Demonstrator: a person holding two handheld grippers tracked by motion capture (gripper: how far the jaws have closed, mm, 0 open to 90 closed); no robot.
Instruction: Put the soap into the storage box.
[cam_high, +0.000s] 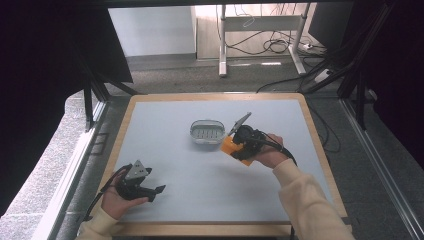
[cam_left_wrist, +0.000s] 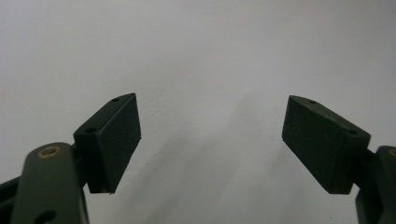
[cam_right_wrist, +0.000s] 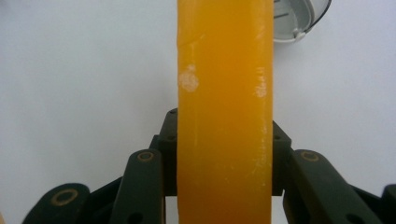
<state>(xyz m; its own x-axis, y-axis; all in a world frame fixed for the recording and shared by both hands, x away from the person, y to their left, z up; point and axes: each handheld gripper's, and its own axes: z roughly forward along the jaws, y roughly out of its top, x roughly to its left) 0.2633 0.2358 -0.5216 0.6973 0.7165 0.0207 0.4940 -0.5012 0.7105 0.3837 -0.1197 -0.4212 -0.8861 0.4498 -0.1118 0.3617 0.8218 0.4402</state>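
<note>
The right gripper (cam_high: 235, 146) pinched an orange soap bar (cam_right_wrist: 225, 112) between its jaws, which pressed flat against the bar's two broad faces so that its narrow edge ran straight ahead of the gripper. Held this way, the bar pointed like a blade toward the clear soap dish (cam_high: 207, 131), which sat on the pale blue table mat (cam_high: 165, 120) just beyond and to one side of the bar's far end; in the right gripper view a curve of the dish's slotted rim (cam_right_wrist: 299, 18) peeked past the bar's upper edge. The edge-on grip appeared chosen to let the bar be carried over the rim and lowered into the dish. The bar seemed clear of the mat, though the pictures did not settle whether its lower corner touched.

The left gripper (cam_high: 150, 190) rested low in the person's left hand (cam_high: 116, 200), well apart from the dish. Its jaws stood spread wide, with bare mat between the pads (cam_left_wrist: 116, 140). It seemed parked out of the way, leaving the other hand room to work, and ready to steady the dish if it slid.
</note>
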